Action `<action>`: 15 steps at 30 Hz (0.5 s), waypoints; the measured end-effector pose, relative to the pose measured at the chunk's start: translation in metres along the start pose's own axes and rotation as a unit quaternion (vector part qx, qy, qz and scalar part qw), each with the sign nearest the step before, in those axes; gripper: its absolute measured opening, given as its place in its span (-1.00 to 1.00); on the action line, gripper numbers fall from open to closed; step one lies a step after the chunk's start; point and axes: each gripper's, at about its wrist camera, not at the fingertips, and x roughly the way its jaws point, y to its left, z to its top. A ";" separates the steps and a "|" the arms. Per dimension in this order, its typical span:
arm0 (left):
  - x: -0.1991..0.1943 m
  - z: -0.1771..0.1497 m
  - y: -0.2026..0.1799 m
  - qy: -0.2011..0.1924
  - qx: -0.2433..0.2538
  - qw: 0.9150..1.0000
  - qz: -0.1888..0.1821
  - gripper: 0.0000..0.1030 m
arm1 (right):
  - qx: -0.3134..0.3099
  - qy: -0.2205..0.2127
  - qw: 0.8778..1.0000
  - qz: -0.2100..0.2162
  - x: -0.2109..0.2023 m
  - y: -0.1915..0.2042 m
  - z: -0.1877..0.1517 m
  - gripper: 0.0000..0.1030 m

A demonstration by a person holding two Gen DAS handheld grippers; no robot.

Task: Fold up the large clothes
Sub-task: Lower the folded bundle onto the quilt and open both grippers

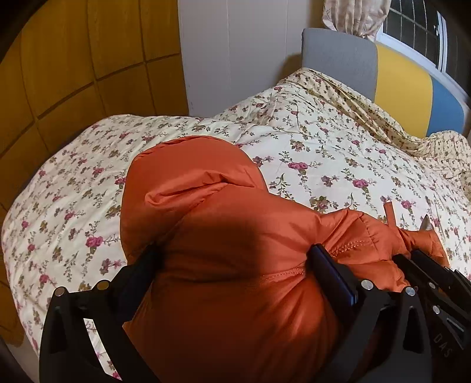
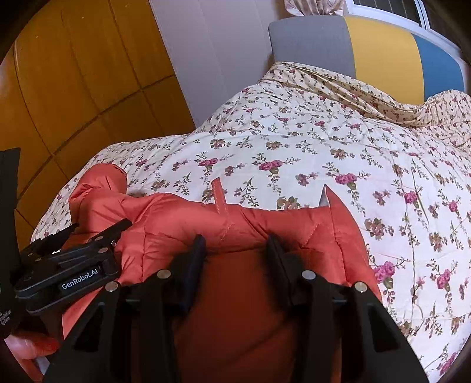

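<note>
An orange padded jacket (image 1: 206, 191) lies bunched on the floral quilt (image 1: 323, 141), its hood (image 1: 191, 165) pointing away from me. My left gripper (image 1: 234, 256) is shut on a thick bulge of the jacket, which fills the wide gap between its fingers. My right gripper (image 2: 237, 241) is shut on a narrower fold of the jacket (image 2: 176, 215) near its collar edge. The left gripper (image 2: 100, 227) also shows low on the left in the right wrist view, pressed into the same fabric. The jacket's lower part is hidden under both grippers.
The quilt (image 2: 294, 141) covers a bed with a grey, yellow and blue headboard (image 1: 403, 73) at the far end. A yellow wooden wardrobe (image 1: 73, 73) stands on the left. A curtain (image 1: 353, 14) and a window (image 1: 418, 26) are at the top right. A person's hand (image 2: 32, 344) shows at the bottom left.
</note>
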 end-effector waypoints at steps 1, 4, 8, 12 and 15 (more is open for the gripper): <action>0.000 -0.001 0.000 -0.002 0.001 1.000 0.002 0.94 | 0.000 -0.002 1.000 0.000 -0.001 0.000 -0.001 -0.17; -0.005 -0.003 -0.001 -0.012 0.004 1.000 0.006 0.94 | -0.002 -0.010 1.000 0.000 -0.005 0.000 -0.004 -0.15; -0.018 -0.011 0.000 -0.032 0.007 0.999 0.007 0.94 | 0.000 -0.025 1.000 0.005 -0.015 -0.001 -0.010 -0.09; -0.040 -0.024 0.003 -0.046 0.005 0.999 -0.004 0.94 | -0.006 -0.045 0.999 -0.001 -0.039 0.002 -0.022 0.13; -0.065 -0.037 0.012 -0.055 -0.012 0.998 -0.035 0.94 | -0.028 -0.059 0.998 -0.010 -0.068 0.010 -0.033 0.47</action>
